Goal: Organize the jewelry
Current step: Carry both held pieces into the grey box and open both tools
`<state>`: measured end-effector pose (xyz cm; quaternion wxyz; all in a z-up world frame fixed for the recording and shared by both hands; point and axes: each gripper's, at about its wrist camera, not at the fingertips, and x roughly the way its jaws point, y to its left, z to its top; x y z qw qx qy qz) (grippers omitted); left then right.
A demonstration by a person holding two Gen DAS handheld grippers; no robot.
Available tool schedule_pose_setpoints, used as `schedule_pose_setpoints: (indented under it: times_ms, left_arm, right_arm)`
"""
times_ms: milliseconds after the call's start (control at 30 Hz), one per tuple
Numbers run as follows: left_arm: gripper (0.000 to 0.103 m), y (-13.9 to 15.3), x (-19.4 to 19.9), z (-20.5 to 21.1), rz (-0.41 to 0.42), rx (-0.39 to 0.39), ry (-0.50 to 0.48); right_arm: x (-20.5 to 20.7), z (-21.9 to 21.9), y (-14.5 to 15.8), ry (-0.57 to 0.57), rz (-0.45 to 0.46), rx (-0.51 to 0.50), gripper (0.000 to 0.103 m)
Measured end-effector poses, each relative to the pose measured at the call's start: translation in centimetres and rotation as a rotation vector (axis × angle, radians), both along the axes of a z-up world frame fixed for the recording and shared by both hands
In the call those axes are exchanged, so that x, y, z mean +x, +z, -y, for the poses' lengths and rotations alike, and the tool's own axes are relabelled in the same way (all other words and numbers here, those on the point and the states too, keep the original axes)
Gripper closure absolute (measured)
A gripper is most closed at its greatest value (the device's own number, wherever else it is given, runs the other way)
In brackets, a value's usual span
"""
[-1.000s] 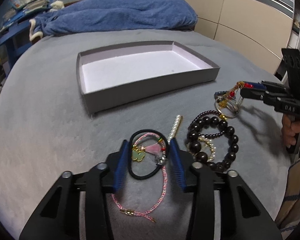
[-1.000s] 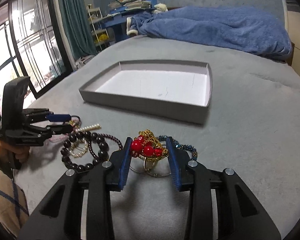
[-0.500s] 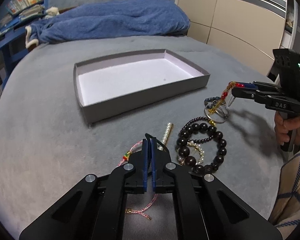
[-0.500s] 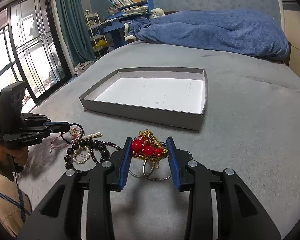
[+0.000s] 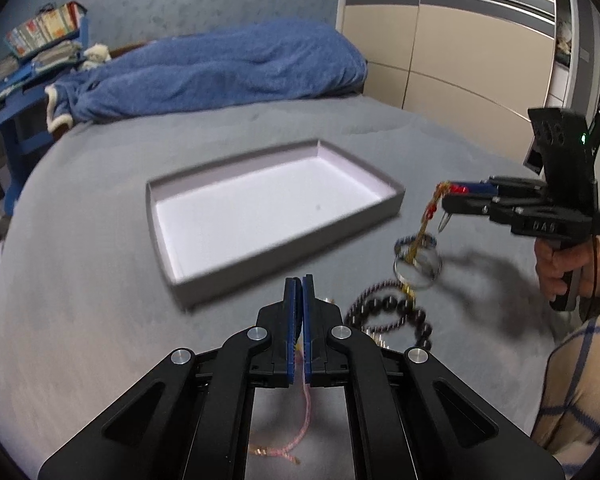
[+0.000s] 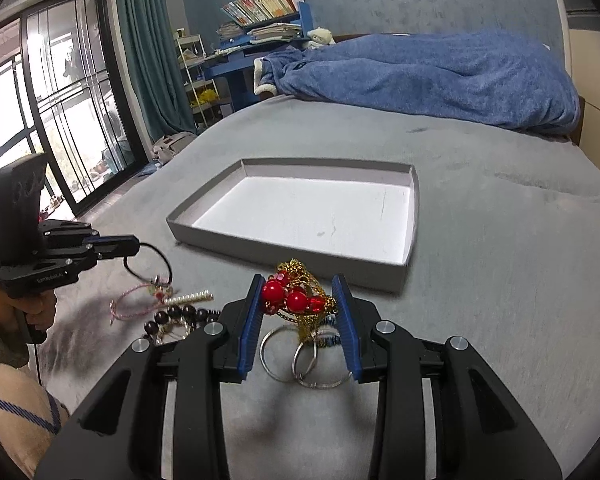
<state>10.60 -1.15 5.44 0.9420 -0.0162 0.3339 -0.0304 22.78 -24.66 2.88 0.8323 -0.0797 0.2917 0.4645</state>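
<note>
Jewelry's lifted: your left gripper (image 5: pixel 299 292) clenches the pink braided cord bracelet (image 5: pixel 304 408); your right gripper (image 6: pixel 299 308) grasps the red-beaded gold chain (image 6: pixel 296 300). Next, carry both over the shallow grey cardboard tray (image 6: pixel 404 270) ahead of the jaws.

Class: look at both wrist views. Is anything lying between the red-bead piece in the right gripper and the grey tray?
Nothing visible does. The red-bead piece hangs in the right gripper just short of the grey tray; only bare grey bedspread lies between.

Right hand-held gripper (image 6: pixel 300 304) low in the frame, blue pads clamped on a red-bead and gold-chain piece (image 6: pixel 296 298), its rings dangling below. At left, the left hand-held gripper (image 6: pixel 134 245) pinches a black cord (image 6: pixel 156 256). Grey tray (image 6: pixel 410 216) sits at centre on the bed (image 6: pixel 500 280).
</note>
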Motion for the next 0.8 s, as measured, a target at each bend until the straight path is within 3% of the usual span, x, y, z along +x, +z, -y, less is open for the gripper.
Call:
schedule_pose_setpoints:
  times_ms: [300,500,633,800]
  left_arm:
    - [0.099,3.5,2.6,-1.1,0.068,-0.009,0.022]
    - [0.099,5.4,4.7,-2.2,0.113,-0.034,0.046]
    - [0.099,5.6,6.6,-2.5,0.112,-0.037,0.064]
    - [0.099,4.8,8.9,-3.1,0.090,-0.055,0.087]
  right_arm:
    - [2.4,-0.8,1.5,-0.027,0.004,0.023,0.069]
    - [4.6,-1.8,5.2,-0.038,0.048,0.075,0.069]
    - [6.2,-3.2,6.8,-0.037,0.062,0.095,0.069]
    - [7.7,-5.8,5.8,-0.026,0.047,0.046,0.069]
